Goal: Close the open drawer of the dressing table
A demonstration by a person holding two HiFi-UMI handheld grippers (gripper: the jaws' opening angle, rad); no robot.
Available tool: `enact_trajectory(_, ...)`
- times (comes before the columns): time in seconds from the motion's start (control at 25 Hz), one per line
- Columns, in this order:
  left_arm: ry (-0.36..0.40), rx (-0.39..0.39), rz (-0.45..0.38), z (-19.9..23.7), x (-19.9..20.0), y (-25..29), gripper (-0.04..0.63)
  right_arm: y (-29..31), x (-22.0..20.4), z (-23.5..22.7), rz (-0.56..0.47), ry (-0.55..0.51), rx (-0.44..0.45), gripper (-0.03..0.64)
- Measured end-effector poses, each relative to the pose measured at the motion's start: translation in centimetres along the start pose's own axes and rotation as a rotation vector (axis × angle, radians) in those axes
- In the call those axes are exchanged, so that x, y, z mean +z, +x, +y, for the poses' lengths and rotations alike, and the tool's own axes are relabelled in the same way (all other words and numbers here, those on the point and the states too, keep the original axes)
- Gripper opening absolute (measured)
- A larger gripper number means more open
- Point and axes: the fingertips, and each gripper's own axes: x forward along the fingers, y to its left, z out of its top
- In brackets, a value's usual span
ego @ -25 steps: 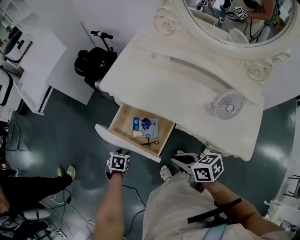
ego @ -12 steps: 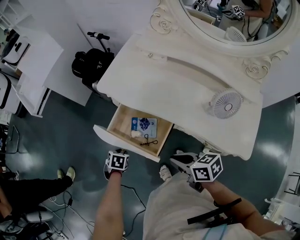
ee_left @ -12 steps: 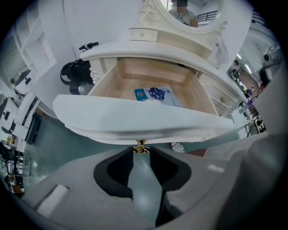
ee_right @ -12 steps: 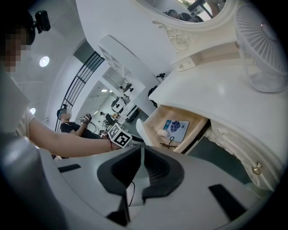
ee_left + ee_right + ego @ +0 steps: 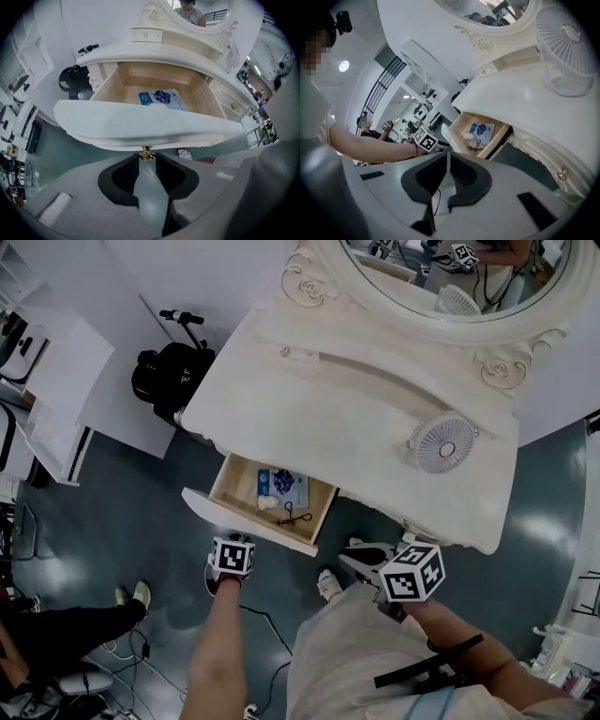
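The dressing table's wooden drawer (image 5: 246,520) stands pulled out below the white top (image 5: 356,418). It holds a blue and white packet (image 5: 286,484), a small white lump and a black cord (image 5: 298,515). My left gripper (image 5: 234,554) points steeply down at the drawer's front. In the left gripper view its jaws (image 5: 146,154) have just been closing, and the tips now pinch the small gold knob (image 5: 146,151) under the white drawer front (image 5: 140,129). My right gripper (image 5: 361,559) hangs to the right, short of the table's edge, shut on nothing (image 5: 447,154).
A small white fan (image 5: 441,442) stands on the table top under the oval mirror (image 5: 450,277). A black bag (image 5: 164,376) and white cabinets (image 5: 47,381) stand to the left. Another person's legs (image 5: 66,620) and cables lie on the dark floor at lower left.
The head view has tilted, so the table and drawer sit a little further up and left in the picture. Both grippers keep their places; the left one stays at the drawer front.
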Motion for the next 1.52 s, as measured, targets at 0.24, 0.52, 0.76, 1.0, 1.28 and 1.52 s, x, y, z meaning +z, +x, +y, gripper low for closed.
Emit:
enact_trajectory(0.24,0.011,-0.009,0.006,-0.2,1.5,0.4,0.117,-0.3,0.3,-0.6,-0.006,0.012,-0.006,0.018)
enact_trajectory(0.52,0.014,-0.022,-0.006,-0.3,3.5,0.9,0.117,-0.2,0.9,-1.3,-0.014,0.023,-0.015,0.018)
enact_trajectory(0.76,0.028,-0.034,-0.017,-0.6,5.2,1.4,0.117,-0.2,1.3,-1.9,-0.018,0.037,-0.023,0.018)
enact_trajectory(1.0,0.043,-0.042,-0.026,-0.7,6.7,1.8,0.117,-0.1,1.7,-2.4,-0.016,0.042,-0.027,0.018)
enact_trajectory(1.28,0.049,-0.045,-0.039,-0.9,8.4,2.1,0.117,-0.4,2.3,-3.0,-0.018,0.050,-0.034,0.018)
enact_trajectory(1.52,0.059,-0.047,-0.061,-1.1,10.0,2.5,0.115,-0.7,2.5,-3.9,-0.024,0.058,-0.042,0.018)
